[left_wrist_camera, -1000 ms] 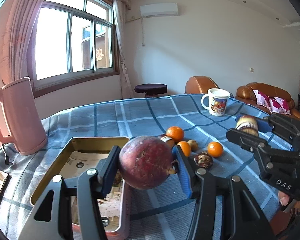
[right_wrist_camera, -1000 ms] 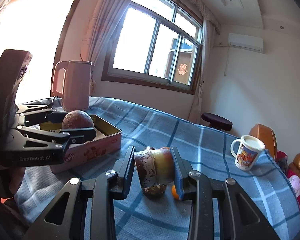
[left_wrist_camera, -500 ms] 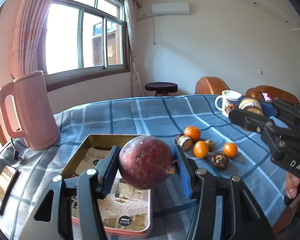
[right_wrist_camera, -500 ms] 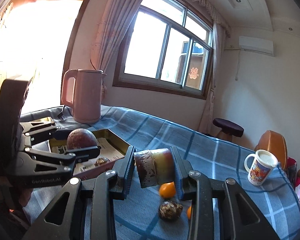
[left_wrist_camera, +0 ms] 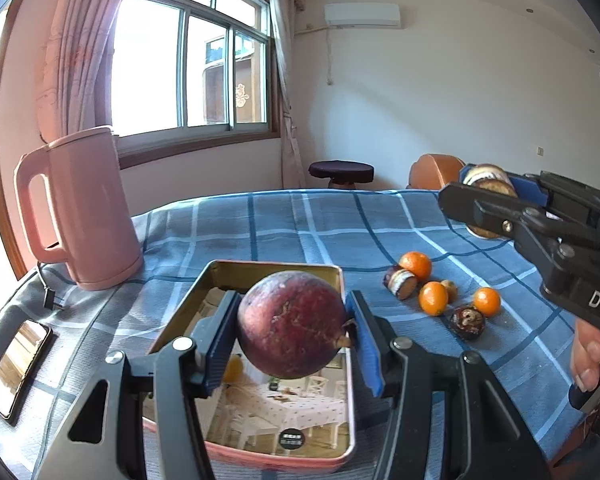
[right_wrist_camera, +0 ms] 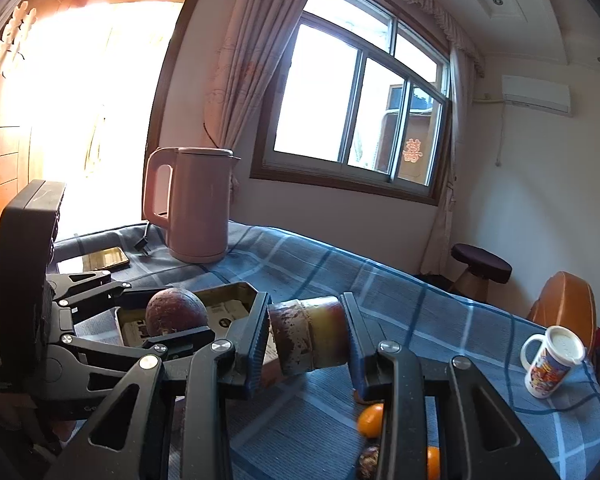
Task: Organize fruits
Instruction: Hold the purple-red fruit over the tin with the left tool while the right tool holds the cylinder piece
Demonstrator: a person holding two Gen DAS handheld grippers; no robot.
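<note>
- Purple-red round fruit sits clamped between the blue pads of the left tool, raised above the tin tray that lies directly below and ahead of it.
- Left tool points forward and roughly level over the near half of the tray; its jaws are closed on the fruit, one pad on each side.
- From the right wrist view the same fruit shows to the left of the right tool, held over the tray.
- Right tool grips a cut fruit piece, dark skin on the left end and yellowish on the right, pressed between its two pads and lifted off the worktop.
- In the left wrist view the right tool reaches in from the right, tilted slightly upward, with the cut piece at its tip and a hand on its handle.
- On the cloth to the right of the left tool lie three oranges, a cut half and a dark open shell, close together.
- Pink kettle stands ahead and left of the left tool, and a phone lies at its far left.
- Printed mug stands far right of the right tool.
</note>
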